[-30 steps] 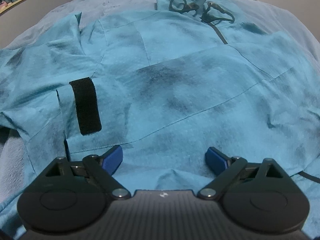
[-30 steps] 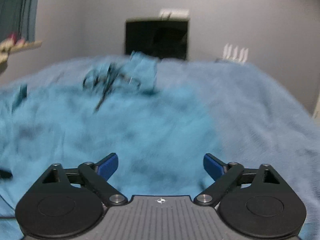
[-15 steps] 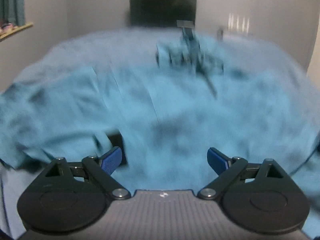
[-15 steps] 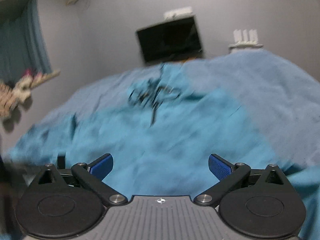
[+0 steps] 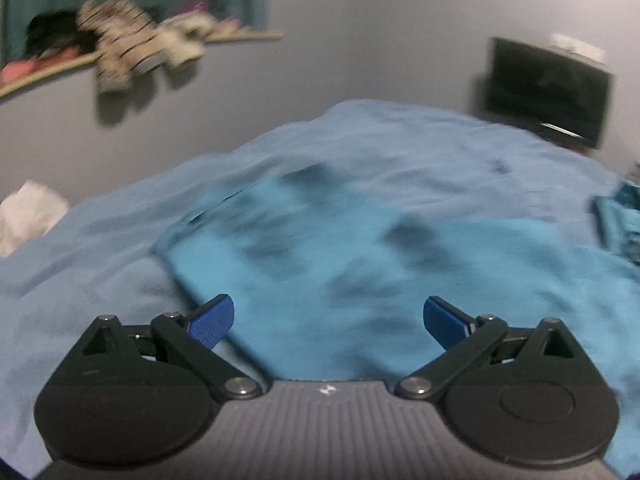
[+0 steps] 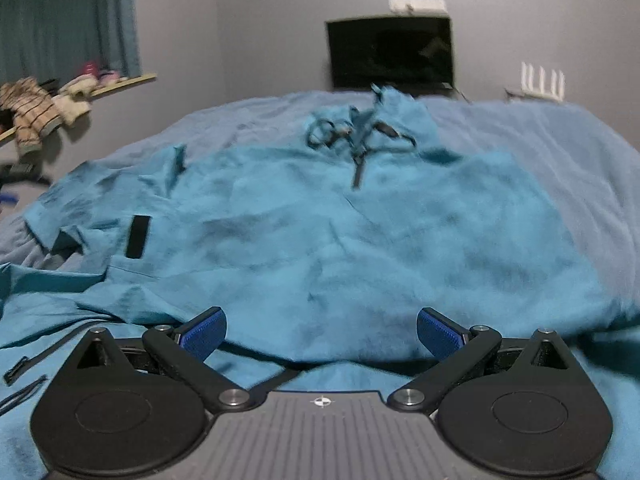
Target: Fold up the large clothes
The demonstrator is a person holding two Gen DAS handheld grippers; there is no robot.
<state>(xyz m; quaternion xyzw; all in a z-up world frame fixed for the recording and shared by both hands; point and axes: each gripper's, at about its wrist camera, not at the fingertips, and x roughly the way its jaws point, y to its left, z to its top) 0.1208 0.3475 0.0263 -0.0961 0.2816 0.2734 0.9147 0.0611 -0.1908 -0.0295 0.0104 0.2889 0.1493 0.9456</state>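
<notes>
Far left, a wall shelf [image 6: 124, 82] carried striped stuffed toys [image 6: 28, 114], w/ a white bundle [image 5: 28, 216] by the bed's left edge. Left gripper [image 5: 328, 320], jaws spread and holding nothing, hovered over the teal jacket [image 6: 340, 232], which lay spread on the blue bedspread [image 6: 560, 144]. Black velcro strap [image 6: 137, 237] sat on the left sleeve; zipper and cords [image 6: 360, 140] near the collar. Right gripper [image 6: 320, 330] likewise spread wide, empty, at the hem. Bare bedspread lay to the right. TV [image 6: 390, 54] stood behind, router [image 6: 540, 80] far right.

Blue blanket [image 6: 560, 152] — dark TV [image 6: 390, 56] — plush toys [image 5: 132, 46] on ledge.
</notes>
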